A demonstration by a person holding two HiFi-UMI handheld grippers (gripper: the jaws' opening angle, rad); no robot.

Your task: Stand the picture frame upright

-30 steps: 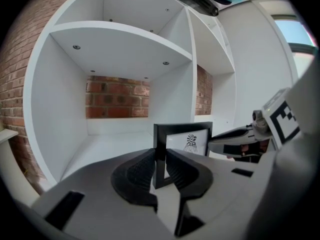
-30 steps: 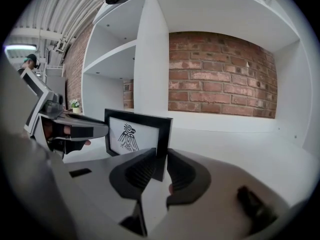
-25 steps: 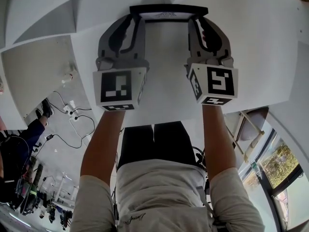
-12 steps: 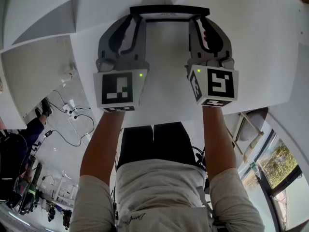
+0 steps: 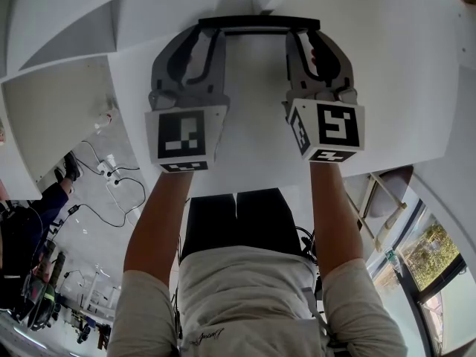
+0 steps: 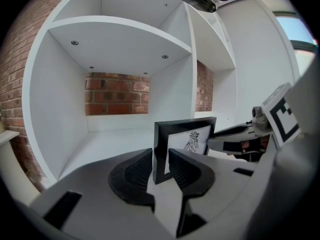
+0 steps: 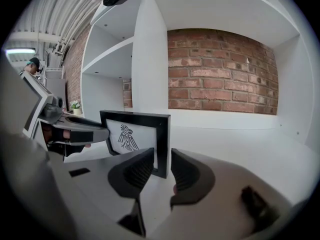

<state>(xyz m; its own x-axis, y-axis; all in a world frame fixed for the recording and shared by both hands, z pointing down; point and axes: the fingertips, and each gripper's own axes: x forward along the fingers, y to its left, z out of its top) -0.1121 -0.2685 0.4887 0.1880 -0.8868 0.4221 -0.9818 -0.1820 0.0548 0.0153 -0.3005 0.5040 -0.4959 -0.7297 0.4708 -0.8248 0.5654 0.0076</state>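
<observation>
Picture frame [image 5: 259,23] face: unseen in head view, only top edge shows.
Frame's lower edge: partly behind left hand-held gripper [image 6: 160,159], right hand-held gripper [image 7: 162,160].

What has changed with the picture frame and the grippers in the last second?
The picture frame came from a lean to upright. The left gripper and right gripper are opening their jaws, its side edges between them, letting go. Their places on the shelf stayed the same.

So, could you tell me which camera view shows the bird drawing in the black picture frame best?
The right gripper view: the black bird drawing faces it nearly whole. The left gripper view shows it smaller and slanted; the head view shows only the black picture frame edge-on.
</observation>
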